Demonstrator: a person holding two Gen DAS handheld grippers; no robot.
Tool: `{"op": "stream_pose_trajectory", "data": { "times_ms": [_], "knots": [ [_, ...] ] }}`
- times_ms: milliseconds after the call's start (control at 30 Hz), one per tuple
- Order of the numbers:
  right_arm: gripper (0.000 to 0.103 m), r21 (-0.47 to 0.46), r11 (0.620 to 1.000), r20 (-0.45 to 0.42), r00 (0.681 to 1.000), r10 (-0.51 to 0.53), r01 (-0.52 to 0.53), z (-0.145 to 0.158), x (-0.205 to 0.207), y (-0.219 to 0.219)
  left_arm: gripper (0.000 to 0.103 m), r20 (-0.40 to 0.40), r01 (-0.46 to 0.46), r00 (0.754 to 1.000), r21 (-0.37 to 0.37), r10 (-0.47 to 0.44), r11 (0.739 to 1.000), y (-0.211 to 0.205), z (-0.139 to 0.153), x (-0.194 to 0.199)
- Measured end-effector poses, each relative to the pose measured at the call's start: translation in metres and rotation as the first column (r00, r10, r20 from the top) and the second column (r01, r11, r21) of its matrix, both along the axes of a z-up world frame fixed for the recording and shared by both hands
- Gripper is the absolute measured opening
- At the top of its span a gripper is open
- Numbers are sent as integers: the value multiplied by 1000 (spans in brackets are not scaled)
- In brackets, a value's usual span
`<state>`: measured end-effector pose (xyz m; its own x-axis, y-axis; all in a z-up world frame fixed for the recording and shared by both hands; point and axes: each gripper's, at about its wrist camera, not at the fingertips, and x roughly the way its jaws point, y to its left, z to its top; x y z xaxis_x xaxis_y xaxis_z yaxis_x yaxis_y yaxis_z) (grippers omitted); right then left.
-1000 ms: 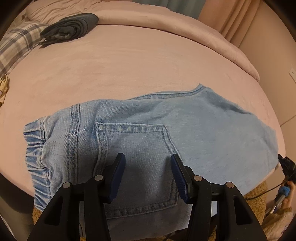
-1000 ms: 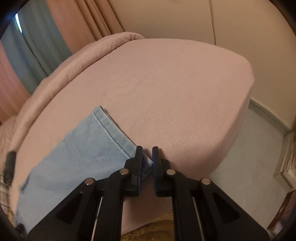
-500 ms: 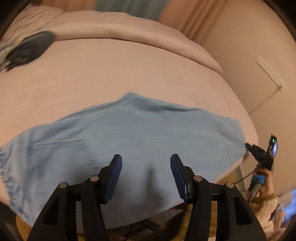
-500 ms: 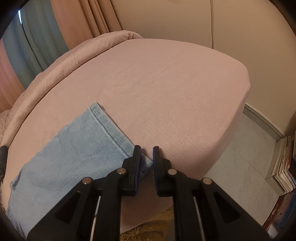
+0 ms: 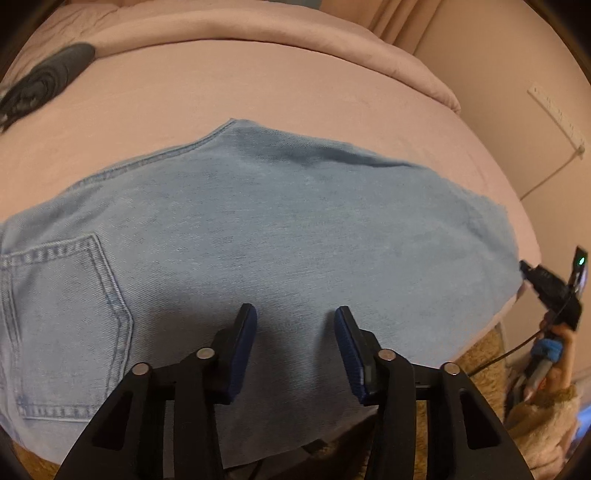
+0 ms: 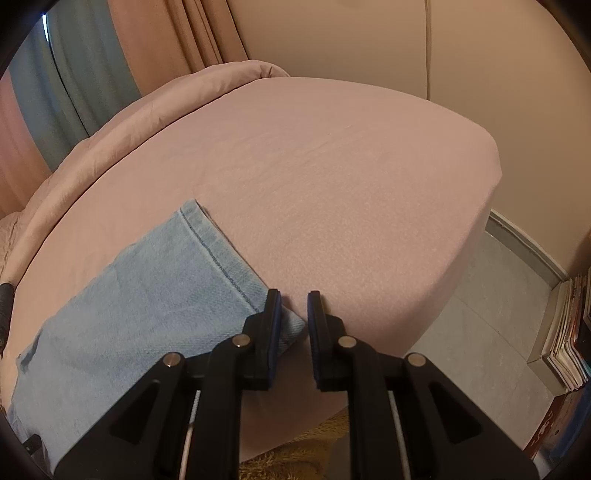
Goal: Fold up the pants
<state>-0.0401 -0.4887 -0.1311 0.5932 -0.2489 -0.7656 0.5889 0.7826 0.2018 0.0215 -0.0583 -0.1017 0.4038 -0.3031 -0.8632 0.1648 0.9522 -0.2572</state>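
Hovering over the near edge of the bed, the left gripper has its blue pads apart and closing, nothing pinched between them, only denim lying flat beneath. Just beyond, the light blue jeans spread across the pink bedsheet, back pocket off to the left. Over at the hem, the right gripper has its jaws a narrow gap apart, the hem corner reaching into that gap beside the left pad; whether it is pinched, I cannot tell. Farther back lies a dark folded garment, and a rolled pink duvet beyond.
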Motion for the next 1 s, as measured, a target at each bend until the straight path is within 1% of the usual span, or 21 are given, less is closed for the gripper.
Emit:
{"op": "stream_pose_trajectory", "data": {
  "times_ms": [67, 100, 133, 167, 267, 300, 367, 400, 433, 500, 600, 633, 667, 700, 733, 800, 867, 900, 933, 967, 1000],
  "knots": [
    [14, 5, 1000, 2, 1000, 0, 0, 0, 0, 0, 45, 8, 1, 1000, 17, -1, 1000, -4, -1, -1],
    [15, 8, 1000, 4, 1000, 2, -2, -1, -1, 0, 42, 12, -3, 1000, 23, 3, 1000, -4, 0, -2],
    [15, 10, 1000, 6, 1000, 3, -3, -1, -1, -1, 36, 13, -11, 1000, 30, 11, 1000, -1, -2, -2],
    [16, 11, 1000, 6, 1000, 3, -3, -1, -1, -1, 34, 12, -18, 1000, 34, 18, 999, 2, -2, -2],
    [20, 8, 1000, -6, 1000, -3, 3, 3, -1, -1, 33, -19, -18, 1000, 14, 18, 1000, 10, 5, 0],
    [25, -3, 1000, -20, 1000, -4, 4, 8, 0, 0, 33, -23, -12, 1000, 6, 12, 1000, 12, 10, 1],
    [28, -30, 1000, -23, 1000, -5, 5, 20, -1, 5, 33, 17, 6, 1000, -35, -5, 999, 13, 23, 5],
    [33, -48, 999, -6, 1000, -6, 5, 30, -2, 9, 33, 41, 13, 999, -57, -11, 998, 13, 31, 9],
    [42, -62, 998, 19, 1000, 1, 0, 40, -2, 14, 33, 63, 19, 998, -73, -14, 997, 12, 39, 15],
    [48, -74, 996, 51, 998, 49, -46, 55, 5, 28, 33, 98, 30, 995, -92, -21, 995, 6, 48, 31],
    [48, -49, 984, 77, 982, 172, -169, 63, 25, 51, 33, 87, 10, 996, -76, -3, 997, -8, 44, 67],
    [47, -15, 976, 85, 972, 219, -219, 62, 37, 59, 33, 80, 3, 997, -56, 1, 998, -14, 39, 80],
    [47, 8, 970, 86, 966, 242, -244, 59, 45, 63, 33, 71, -10, 997, -29, 12, 1000, -18, 33, 91],
    [47, 40, 959, 80, 957, 278, -281, 54, 60, 70, 33, 61, -20, 998, -11, 21, 1000, -21, 26, 100],
    [46, 52, 953, 71, 953, 296, -299, 49, 70, 74, 33, 49, -33, 998, -1, 33, 999, -20, 19, 106],
    [44, 67, 947, 44, 949, 312, -315, 37, 89, 78, 33, 13, -90, 996, 2, 90, 996, -15, 2, 120],
    [38, 80, 948, -7, 951, 311, -309, 18, 108, 77, 32, 34, -140, 989, -22, 141, 990, -9, -5, 124],
    [31, 79, 952, -37, 954, 299, -295, 11, 113, 75, 28, 41, -159, 986, -14, 159, 987, -6, -5, 124],
    [23, 65, 959, -60, 958, 281, -277, 3, 117, 73, 28, 45, -161, 986, -5, 161, 987, -7, -5, 124],
    [21, 46, 962, -53, 961, 271, -269, 0, 118, 71, 28, 52, -156, 986, 12, 155, 988, -8, -4, 123],
    [21, 47, 962, -37, 962, 271, -270, -2, 117, 68, 28, 60, -151, 987, 29, 149, 988, -10, -5, 122]
  ]
}}
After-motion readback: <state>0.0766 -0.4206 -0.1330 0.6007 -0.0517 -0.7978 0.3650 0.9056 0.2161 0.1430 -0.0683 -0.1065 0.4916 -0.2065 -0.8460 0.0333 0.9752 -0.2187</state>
